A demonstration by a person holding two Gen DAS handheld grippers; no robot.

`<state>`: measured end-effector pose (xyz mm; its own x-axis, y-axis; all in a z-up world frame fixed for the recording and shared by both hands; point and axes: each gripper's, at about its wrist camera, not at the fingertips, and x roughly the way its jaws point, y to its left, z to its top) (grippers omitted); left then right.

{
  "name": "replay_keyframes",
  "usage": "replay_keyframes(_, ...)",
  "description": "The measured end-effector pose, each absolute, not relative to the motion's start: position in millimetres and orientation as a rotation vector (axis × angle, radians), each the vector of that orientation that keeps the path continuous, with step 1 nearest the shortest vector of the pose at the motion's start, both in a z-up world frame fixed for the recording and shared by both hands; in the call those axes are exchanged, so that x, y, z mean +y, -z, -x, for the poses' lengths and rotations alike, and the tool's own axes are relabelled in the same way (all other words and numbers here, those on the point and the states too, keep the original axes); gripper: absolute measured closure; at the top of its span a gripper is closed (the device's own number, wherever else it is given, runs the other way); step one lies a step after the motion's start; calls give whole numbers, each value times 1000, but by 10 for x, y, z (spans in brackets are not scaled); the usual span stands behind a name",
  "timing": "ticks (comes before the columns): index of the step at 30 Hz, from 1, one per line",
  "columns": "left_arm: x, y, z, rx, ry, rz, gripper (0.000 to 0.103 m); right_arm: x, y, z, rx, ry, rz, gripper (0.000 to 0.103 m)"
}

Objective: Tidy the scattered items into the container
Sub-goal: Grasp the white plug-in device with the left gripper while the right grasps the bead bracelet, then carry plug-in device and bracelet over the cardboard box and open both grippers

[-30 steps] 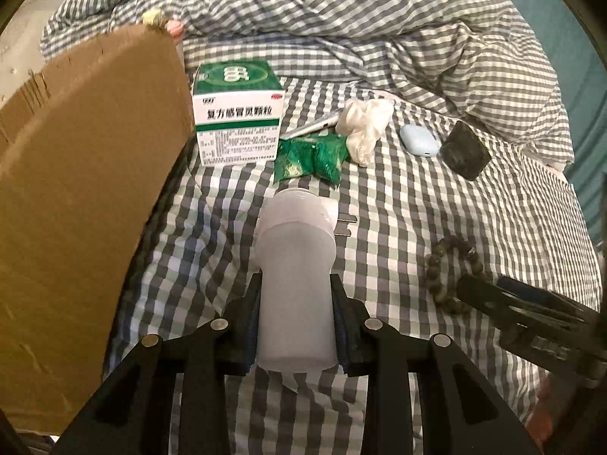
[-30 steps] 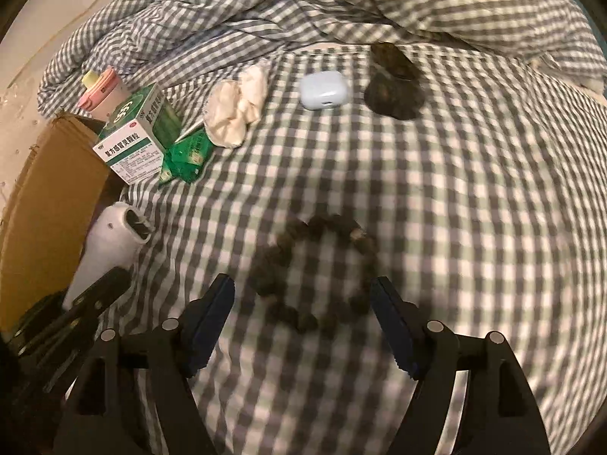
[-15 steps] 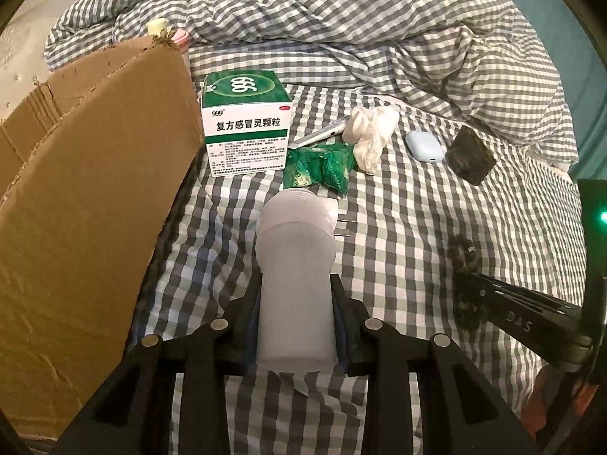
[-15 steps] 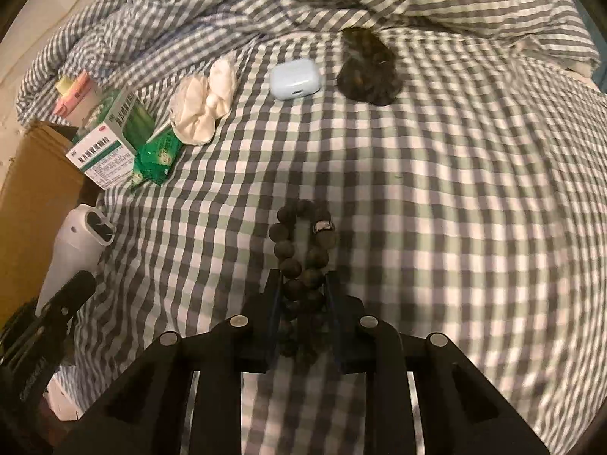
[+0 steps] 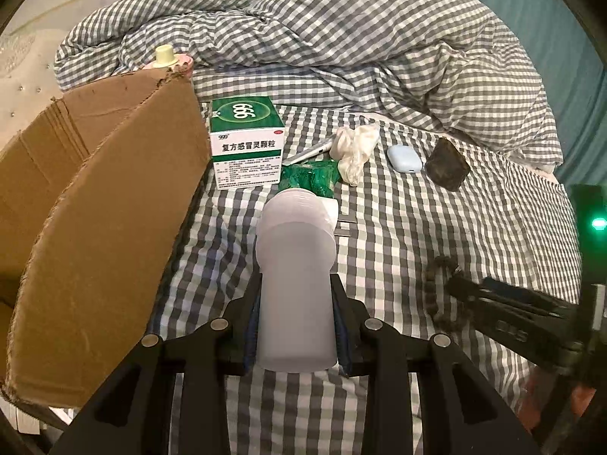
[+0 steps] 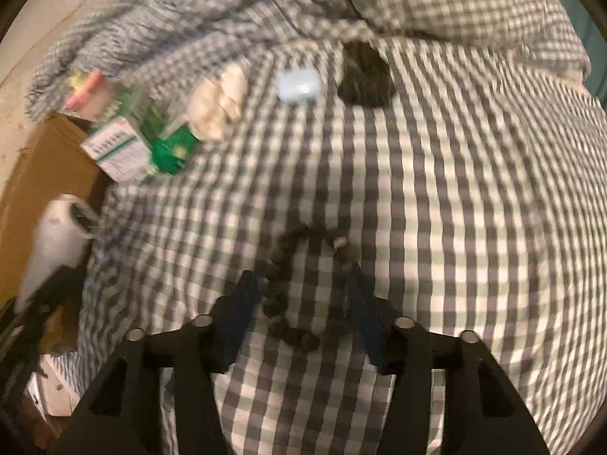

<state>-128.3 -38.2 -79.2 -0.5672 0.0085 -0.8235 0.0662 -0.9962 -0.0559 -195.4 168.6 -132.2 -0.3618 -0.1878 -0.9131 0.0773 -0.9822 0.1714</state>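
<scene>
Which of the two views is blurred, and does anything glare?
Right wrist view: motion-smeared throughout, bead bracelet and medicine box soft, print unreadable. Left wrist view: sharp, box text crisp, dim warm light, fisheye bending at edges; only a green indicator light flares at right.

Lying on the bed (image 5: 436, 235): cardboard box (image 5: 95, 227) at left of frame, medicine carton (image 5: 246, 151) just right of it, then sachets (image 5: 311, 176), tissue (image 5: 356, 148), earbud case (image 5: 404, 158), pouch (image 5: 447, 165); bead bracelet (image 5: 440, 276) at lower right.
</scene>
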Motion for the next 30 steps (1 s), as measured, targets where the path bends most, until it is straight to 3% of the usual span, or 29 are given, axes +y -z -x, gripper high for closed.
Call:
replay_keyframes(1,-389,779,1272,122,2748,-1442,71,1693,1366,1963,-137,2475,-1691,56)
replay_keyframes(6,-462,749,1264,120,2740,-1430,71,1556,1592,2009,-7,2465,-1720,27)
replay_keyframes(7,-479,759,1265,123,2738,-1433,71,1501,1607,2005,40,2477,-1719,27)
replay_keyframes(9,-485,786,1273,132,2734,-1445,71,1444,1622,1991,92,2503,-1721,32)
replay_keyframes(10,-483,796,1277,133,2730,-1449,71,1451,1611,1988,90,2508,-1728,41)
replay_keyframes(11,-479,805,1278,133,2729,-1453,71,1467,1581,1980,96,2521,-1730,76)
replay_keyframes(12,-471,810,1272,133,2728,-1455,71,1495,1544,1973,74,2518,-1728,92)
replay_keyframes(19,-459,799,1239,127,2732,-1453,71,1679,1208,1723,-145,2494,-1599,92)
replay_keyframes(30,-457,694,1144,136,2744,-1419,71,1692,746,1513,-184,2513,-1490,92)
